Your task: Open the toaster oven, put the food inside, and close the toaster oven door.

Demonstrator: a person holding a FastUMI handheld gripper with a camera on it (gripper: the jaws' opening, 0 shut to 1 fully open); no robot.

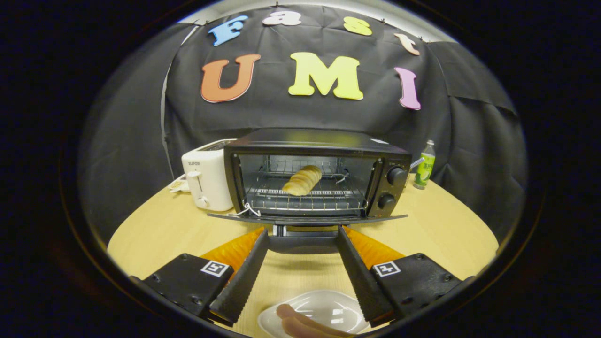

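Observation:
A black toaster oven (319, 173) stands on the wooden table with its door (307, 219) folded down flat toward me. A golden bread roll (303, 180) lies on the wire rack inside. My gripper (303, 231) is open, its fingertips spread just under the front edge of the lowered door, on either side of the door handle (303, 244). Nothing sits between the fingers. Close below the fingers, a white dish (328, 310) holds two sausages (300, 321).
A white pop-up toaster (206, 180) stands directly left of the oven. A green bottle (425, 165) stands to the oven's right, by the black cloth wall. Two knobs (394, 176) are on the oven's right panel. The round table (159, 230) has bare wood on both sides.

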